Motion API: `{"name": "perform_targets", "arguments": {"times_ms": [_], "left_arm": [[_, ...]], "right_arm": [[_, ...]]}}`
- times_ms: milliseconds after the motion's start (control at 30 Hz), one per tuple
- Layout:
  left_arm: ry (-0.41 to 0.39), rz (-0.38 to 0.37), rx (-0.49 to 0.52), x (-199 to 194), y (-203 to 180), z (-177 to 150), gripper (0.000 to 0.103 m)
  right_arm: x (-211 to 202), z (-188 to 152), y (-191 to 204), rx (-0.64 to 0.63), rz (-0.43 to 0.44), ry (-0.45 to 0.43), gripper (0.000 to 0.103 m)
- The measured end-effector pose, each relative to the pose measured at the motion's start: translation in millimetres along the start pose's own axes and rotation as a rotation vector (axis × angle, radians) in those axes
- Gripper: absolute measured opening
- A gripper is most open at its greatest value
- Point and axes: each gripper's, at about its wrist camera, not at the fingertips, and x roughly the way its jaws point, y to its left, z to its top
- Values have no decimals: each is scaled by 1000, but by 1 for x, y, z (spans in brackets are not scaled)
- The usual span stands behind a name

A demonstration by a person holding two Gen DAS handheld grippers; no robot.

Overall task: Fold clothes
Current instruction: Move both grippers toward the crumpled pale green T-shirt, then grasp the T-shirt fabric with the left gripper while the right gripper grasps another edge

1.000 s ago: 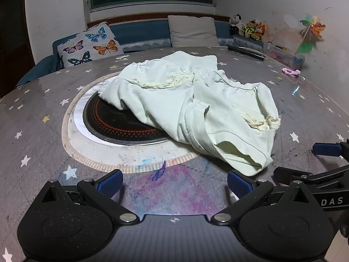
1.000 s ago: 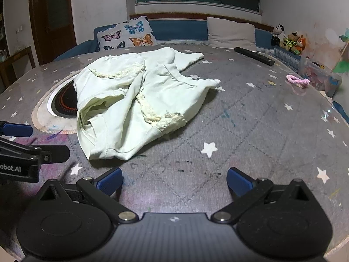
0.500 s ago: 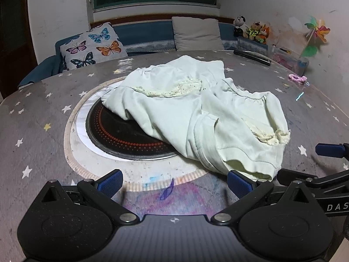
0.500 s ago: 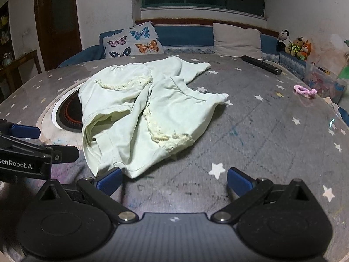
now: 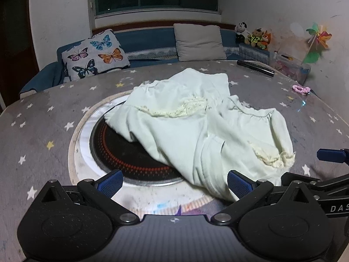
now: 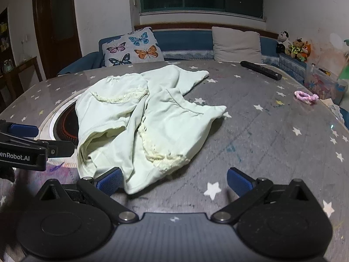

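A pale green garment (image 5: pixel 196 126) with cream lace trim lies crumpled on the star-patterned table, partly over the round black hotplate (image 5: pixel 130 159). In the right wrist view the same garment (image 6: pixel 139 122) spreads ahead and to the left. My left gripper (image 5: pixel 174 183) is open, its right pad close to the garment's near hem. My right gripper (image 6: pixel 174 181) is open too, its left pad at the garment's near edge. Nothing sits between either pair of fingers. Each gripper shows at the side of the other's view.
A black remote (image 6: pixel 260 69) and a pink hair tie (image 6: pixel 305 97) lie on the far right of the table (image 6: pixel 261 142). Behind it runs a blue bench with a butterfly cushion (image 5: pixel 96 56), a grey cushion, soft toys and a clear box of toys.
Both grippers have moved forward toward the garment, so its near hem now sits level with their pads. The garment has not moved. Both stay open.
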Motion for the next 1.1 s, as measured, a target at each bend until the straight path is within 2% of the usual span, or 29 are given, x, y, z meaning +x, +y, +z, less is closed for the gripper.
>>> {"name": "perform_targets", "arguments": {"times_ms": [500, 900, 1033, 1100], "left_arm": [[-4, -9, 54, 20, -13, 22, 100], [11, -50, 95, 63, -24, 59, 70], [44, -54, 116, 86, -28, 67, 58], [67, -68, 127, 97, -29, 69, 53]], "right_arm": [[17, 21, -7, 1, 1, -6, 101], [46, 36, -27, 77, 16, 30, 83], [57, 41, -32, 93, 14, 42, 80], [62, 43, -34, 100, 13, 49, 75]]}}
